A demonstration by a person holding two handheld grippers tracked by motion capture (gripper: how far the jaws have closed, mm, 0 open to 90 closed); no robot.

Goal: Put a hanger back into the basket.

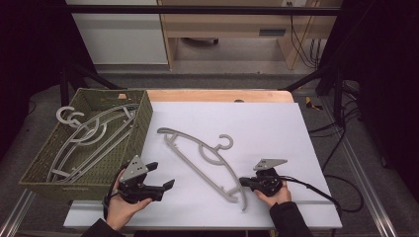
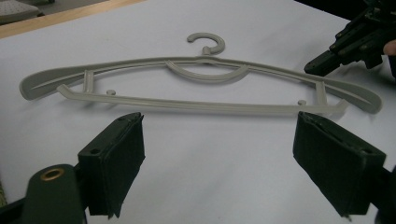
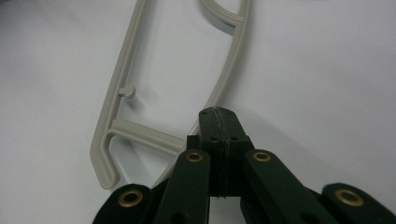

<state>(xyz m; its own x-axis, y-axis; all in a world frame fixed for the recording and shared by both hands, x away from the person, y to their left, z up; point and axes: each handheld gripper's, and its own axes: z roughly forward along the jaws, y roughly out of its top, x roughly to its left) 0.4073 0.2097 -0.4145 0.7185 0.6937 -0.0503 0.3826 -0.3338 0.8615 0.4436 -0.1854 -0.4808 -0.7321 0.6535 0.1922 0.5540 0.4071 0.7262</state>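
One grey plastic clothes hanger [image 1: 200, 159] lies flat on the white table sheet [image 1: 267, 128], running diagonally from upper left to lower right, hook [image 1: 225, 142] pointing up-right. My right gripper [image 1: 245, 183] sits at its lower right end — in the right gripper view the two black jaws are pressed together over the hanger's arm [image 3: 224, 88], so I read it as clamped on that arm, near the small peg and the corner of the bottom bar. My right hand [image 1: 276, 195] holds it from below, cable trailing off right.

My left gripper [image 1: 163, 175] is to the left of the hanger, jaws spread wide, nothing between them. In the left gripper view the whole hanger [image 2: 201, 88] lies across the sheet just beyond the two pads [image 2: 114, 163], apart from them, with the right gripper [image 2: 322, 63] at its far right end. My left hand [image 1: 123, 205] is at the table's near edge.

One olive woven basket [image 1: 141, 126] stands at the left edge of the sheet, just beside the left gripper. Inside — more grey hangers [image 1: 91, 136] stacked together; two hooks are countable, the exact number of hangers I cannot tell.
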